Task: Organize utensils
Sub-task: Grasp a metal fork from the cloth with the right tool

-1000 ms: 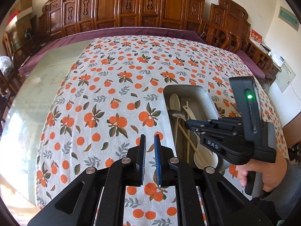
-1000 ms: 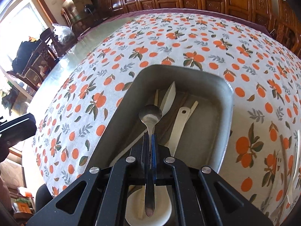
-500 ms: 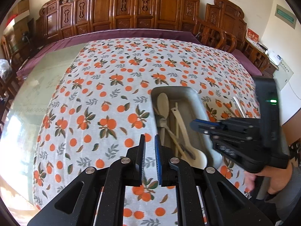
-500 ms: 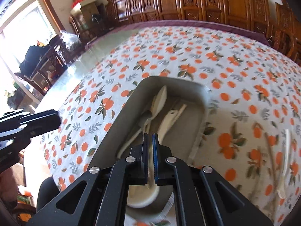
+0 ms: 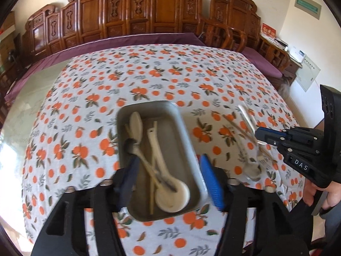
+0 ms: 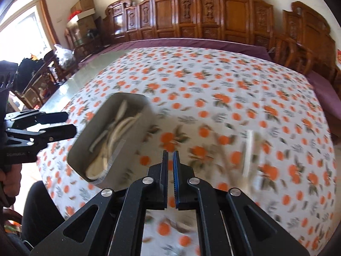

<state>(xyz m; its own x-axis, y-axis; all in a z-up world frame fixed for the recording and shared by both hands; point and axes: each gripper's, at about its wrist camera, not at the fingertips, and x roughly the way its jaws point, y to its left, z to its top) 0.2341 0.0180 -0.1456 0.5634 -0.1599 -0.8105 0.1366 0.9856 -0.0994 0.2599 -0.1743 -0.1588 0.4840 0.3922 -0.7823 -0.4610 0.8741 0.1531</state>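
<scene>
From the left wrist, an orange-print tablecloth [image 5: 149, 81] fronts carved wooden chairs [image 5: 136, 12]. The grey tray [image 5: 183, 128] holds spoons [image 5: 136, 123]; loose utensils [image 5: 247, 119] lie right. The left gripper [image 5: 170, 177] is spread wide astride the tray. From the right wrist, the right gripper [image 6: 170, 162] hovers nearly closed, empty, beside the tray.

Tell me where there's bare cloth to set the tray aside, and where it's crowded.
Free: the tablecloth left of the tray, and the stretch beyond it toward the purple edge. Crowded: right of the tray, where loose utensils lie near the right gripper. The left gripper straddles the tray's near end.
</scene>
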